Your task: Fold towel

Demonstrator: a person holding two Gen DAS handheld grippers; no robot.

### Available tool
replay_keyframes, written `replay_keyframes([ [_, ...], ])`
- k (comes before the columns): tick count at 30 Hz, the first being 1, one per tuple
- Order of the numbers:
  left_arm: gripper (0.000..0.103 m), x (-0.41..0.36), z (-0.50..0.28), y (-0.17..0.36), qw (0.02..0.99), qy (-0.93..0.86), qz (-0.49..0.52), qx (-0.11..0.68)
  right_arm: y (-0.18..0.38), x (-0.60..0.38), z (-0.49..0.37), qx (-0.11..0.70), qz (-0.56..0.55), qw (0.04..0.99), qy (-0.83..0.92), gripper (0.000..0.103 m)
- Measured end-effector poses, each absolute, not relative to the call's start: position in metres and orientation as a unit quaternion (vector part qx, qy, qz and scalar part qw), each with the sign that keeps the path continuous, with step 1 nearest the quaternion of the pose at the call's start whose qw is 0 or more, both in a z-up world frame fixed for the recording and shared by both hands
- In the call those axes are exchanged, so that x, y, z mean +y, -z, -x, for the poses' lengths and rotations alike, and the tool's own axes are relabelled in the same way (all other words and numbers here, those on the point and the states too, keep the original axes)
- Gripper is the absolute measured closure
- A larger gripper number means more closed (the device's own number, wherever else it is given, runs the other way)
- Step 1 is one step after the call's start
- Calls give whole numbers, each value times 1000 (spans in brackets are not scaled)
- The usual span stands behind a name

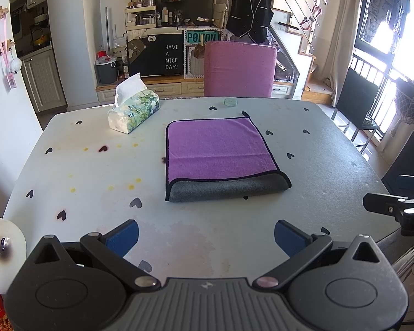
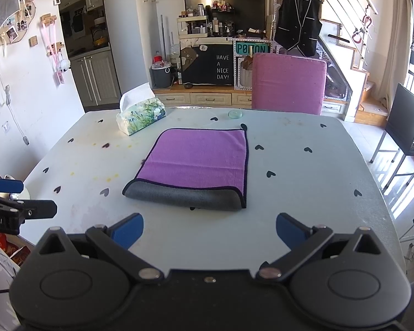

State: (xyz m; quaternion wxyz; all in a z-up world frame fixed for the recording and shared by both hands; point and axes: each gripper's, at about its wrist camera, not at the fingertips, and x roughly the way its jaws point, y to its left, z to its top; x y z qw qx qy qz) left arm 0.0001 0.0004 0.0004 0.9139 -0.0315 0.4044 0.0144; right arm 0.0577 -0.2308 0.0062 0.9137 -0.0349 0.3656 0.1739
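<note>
Both jaws stand wide apart and hold nothing: the left gripper [image 1: 206, 237] and the right gripper [image 2: 209, 231] hover over the near edge of the table [image 1: 331, 171], short of the cloth. The towel [image 2: 196, 169] lies flat mid-table, already doubled (purple face up, grey underside showing along the near fold). A further fold seems due; that calls for pinching two corners.

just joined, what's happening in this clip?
Towel folding on a heart-print table. The purple towel lies folded over itself, its grey underside showing along the near edge. Neither gripper touches it: the left gripper and right gripper both hang open at the near edge of the table, short of the towel. A tissue pack sits far left.
</note>
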Motion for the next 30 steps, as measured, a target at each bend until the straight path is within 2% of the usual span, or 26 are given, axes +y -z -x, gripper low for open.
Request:
replay_keyframes([
  [30, 0, 1, 0, 0, 914, -14, 31, 404, -4, -229, -57, 367, 37, 913, -173, 1],
])
